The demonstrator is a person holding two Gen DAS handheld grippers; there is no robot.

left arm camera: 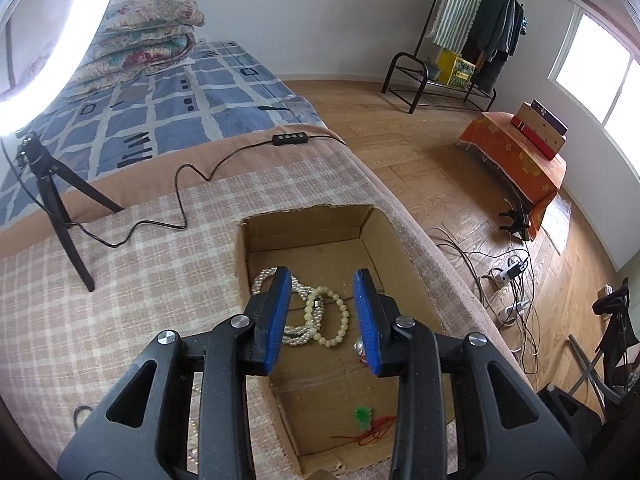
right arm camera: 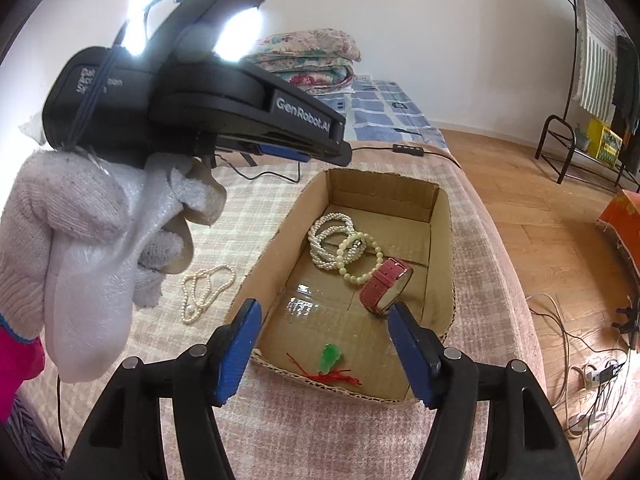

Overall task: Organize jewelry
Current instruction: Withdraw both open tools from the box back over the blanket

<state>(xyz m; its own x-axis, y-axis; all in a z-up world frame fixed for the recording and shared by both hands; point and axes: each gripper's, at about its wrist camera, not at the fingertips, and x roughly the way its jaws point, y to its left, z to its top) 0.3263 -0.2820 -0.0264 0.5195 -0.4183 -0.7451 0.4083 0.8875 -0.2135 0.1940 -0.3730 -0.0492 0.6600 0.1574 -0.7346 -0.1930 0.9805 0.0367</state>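
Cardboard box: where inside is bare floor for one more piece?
In the open brown cardboard box, bare floor lies between the pink strap watch and the green pendant on red cord. The far left is crowded by white pearl strands and the pale bead bracelet.

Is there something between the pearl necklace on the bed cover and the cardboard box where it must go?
Nothing visible lies between the pearl necklace and the cardboard box; only the box's low near wall must be cleared.
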